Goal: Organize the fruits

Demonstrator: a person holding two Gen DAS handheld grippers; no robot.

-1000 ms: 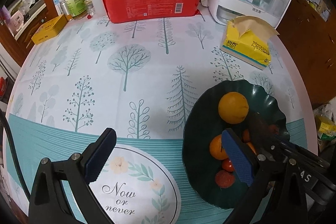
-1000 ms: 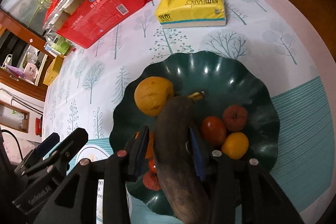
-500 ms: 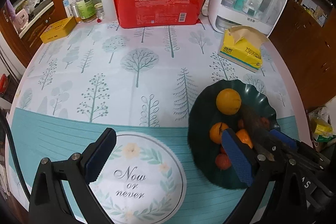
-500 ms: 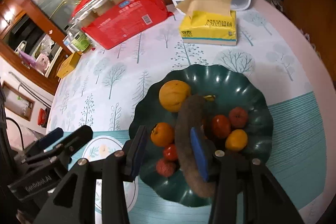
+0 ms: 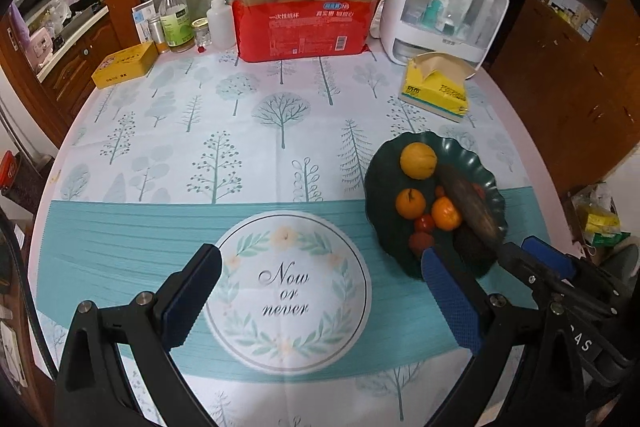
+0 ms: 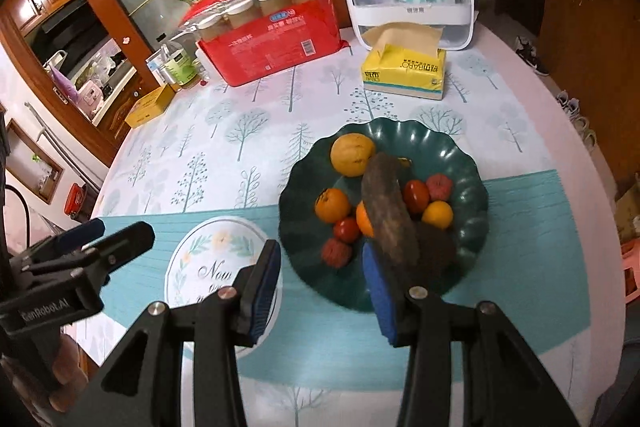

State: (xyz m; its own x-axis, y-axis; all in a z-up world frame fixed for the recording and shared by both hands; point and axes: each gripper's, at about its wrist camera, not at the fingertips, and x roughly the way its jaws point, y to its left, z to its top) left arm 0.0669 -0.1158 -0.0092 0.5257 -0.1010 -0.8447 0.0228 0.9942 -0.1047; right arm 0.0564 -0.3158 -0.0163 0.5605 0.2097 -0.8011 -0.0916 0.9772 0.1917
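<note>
Green plate (image 6: 472,163): all fruit aboard, dark banana (image 6: 386,211) included. Left gripper (image 5: 320,301) and right gripper (image 6: 320,283): jaws spread, empty. Nothing visibly left.

Legible markings, both wrist views

We read "Now or never" inside the wreath on the tablecloth (image 5: 284,287); "GenRobot.AI" on the left gripper (image 6: 108,241) body in the right view; and the letters "AS" on the right gripper (image 5: 532,255) body in the left view. Print on the red pack (image 5: 304,27) and yellow tissue box (image 6: 404,73) we cannot read reliably.
</note>
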